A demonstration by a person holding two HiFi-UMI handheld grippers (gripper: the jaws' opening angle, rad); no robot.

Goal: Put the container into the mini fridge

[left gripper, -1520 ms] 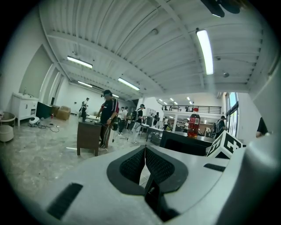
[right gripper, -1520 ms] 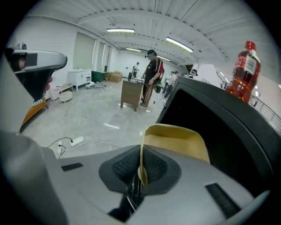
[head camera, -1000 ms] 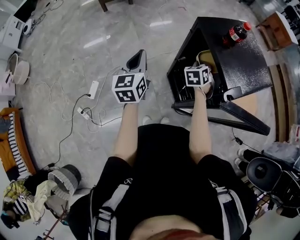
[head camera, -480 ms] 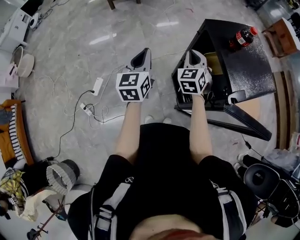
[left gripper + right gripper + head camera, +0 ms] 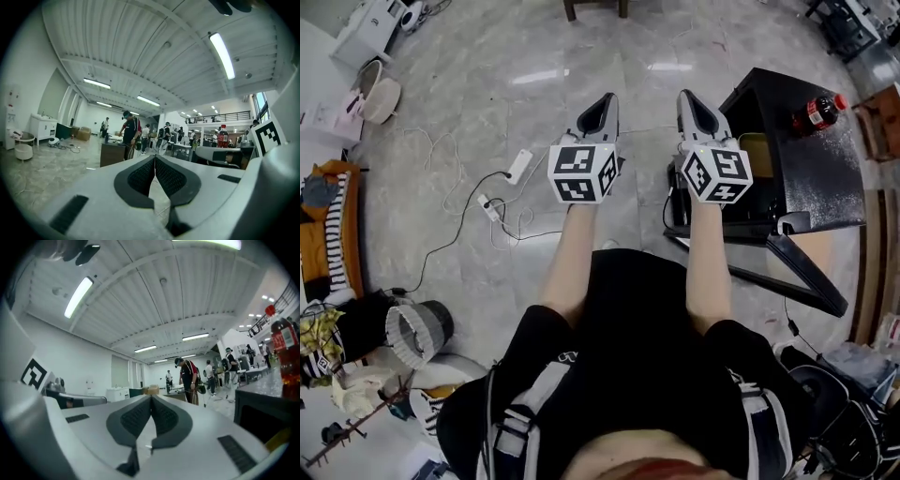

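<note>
The right gripper (image 5: pixel 689 97), jaws together and empty like the left gripper (image 5: pixel 605 98), is being held nearer the fridge (image 5: pixel 825 173) holding the container (image 5: pixel 757 155).

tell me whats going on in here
A person holds a gripper in each hand. The left gripper and right gripper are both shut and empty, held over the floor. Beside the right one stands a black mini fridge with its door open, a yellowish container visible inside and a cola bottle on top.
</note>
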